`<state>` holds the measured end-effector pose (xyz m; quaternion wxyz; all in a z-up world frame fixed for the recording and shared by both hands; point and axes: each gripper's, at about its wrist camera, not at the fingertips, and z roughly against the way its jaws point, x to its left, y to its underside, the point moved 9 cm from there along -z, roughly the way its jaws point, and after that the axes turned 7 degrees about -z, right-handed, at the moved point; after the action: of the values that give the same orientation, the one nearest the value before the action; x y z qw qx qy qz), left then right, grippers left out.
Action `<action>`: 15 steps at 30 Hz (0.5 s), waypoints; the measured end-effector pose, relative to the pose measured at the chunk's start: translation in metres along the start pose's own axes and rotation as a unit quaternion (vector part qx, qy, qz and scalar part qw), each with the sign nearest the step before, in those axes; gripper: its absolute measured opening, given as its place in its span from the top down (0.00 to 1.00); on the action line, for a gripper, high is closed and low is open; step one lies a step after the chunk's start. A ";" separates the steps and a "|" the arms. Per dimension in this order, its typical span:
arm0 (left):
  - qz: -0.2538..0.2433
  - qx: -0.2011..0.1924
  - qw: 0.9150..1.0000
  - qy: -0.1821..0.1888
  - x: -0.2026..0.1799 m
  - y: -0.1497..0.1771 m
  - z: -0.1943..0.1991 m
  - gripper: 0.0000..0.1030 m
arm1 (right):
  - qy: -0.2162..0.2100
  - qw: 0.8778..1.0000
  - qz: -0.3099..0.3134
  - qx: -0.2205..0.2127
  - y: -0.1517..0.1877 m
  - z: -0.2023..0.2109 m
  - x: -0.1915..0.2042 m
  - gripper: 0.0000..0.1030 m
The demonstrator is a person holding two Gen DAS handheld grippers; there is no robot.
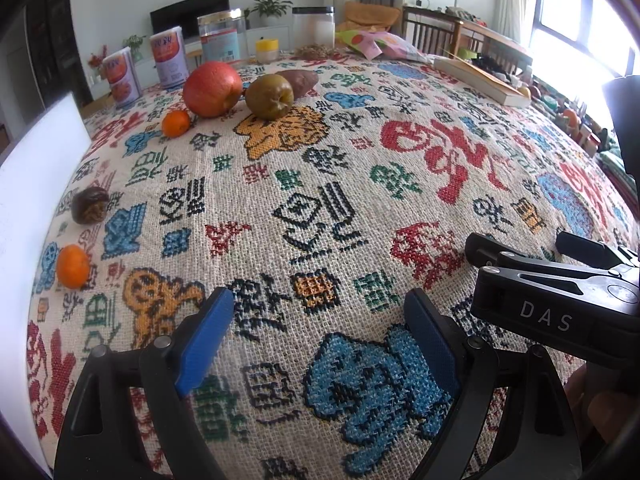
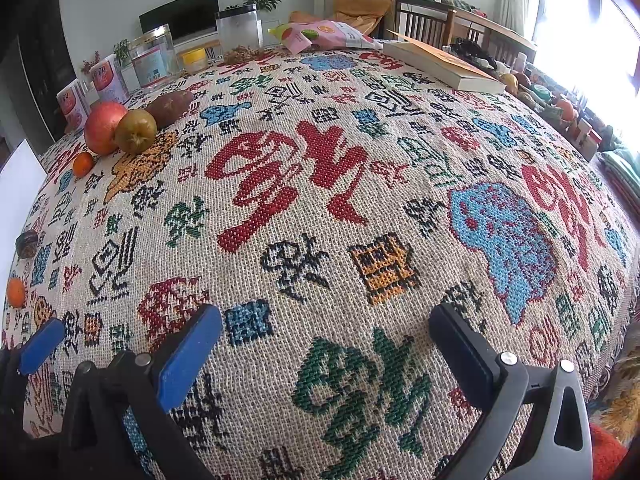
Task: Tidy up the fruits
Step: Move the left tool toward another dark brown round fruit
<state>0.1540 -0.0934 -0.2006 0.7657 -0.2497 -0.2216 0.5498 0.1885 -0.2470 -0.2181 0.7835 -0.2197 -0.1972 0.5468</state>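
Observation:
A red apple [image 1: 212, 89], a green-brown pear [image 1: 269, 97], a sweet potato [image 1: 300, 79] and a small tangerine [image 1: 175, 123] sit together at the far left of the patterned tablecloth [image 1: 360, 184]. A dark brown fruit [image 1: 90, 205] and a second tangerine [image 1: 73, 266] lie near the left edge. My left gripper [image 1: 320, 320] is open and empty, low over the cloth near the front. My right gripper [image 2: 326, 334] is open and empty; it also shows in the left wrist view [image 1: 556, 276]. The same fruits appear far left in the right wrist view: apple [image 2: 105, 127], pear [image 2: 136, 131].
Cans [image 1: 170, 62], jars [image 1: 222, 36], a yellow-lidded pot [image 1: 267, 50] and a snack bag [image 1: 376, 44] stand along the far edge. A book [image 1: 480, 78] lies at the far right. A white board [image 1: 36, 208] stands at the left edge.

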 end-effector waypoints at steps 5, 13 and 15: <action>0.000 0.000 1.000 0.000 0.000 0.000 0.000 0.14 | 0.000 1.000 0.000 0.000 0.000 0.000 0.000 0.00; 0.000 0.000 1.000 0.000 0.000 0.000 0.000 0.14 | 0.000 1.000 0.001 0.001 0.001 0.000 0.001 0.00; 0.000 0.000 1.000 0.000 0.000 0.000 0.000 0.14 | 0.000 1.000 0.001 0.002 0.001 0.000 0.000 0.00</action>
<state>0.1540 -0.0935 -0.2005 0.7656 -0.2497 -0.2223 0.5497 0.1880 -0.2464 -0.2189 0.7835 -0.2188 -0.1961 0.5476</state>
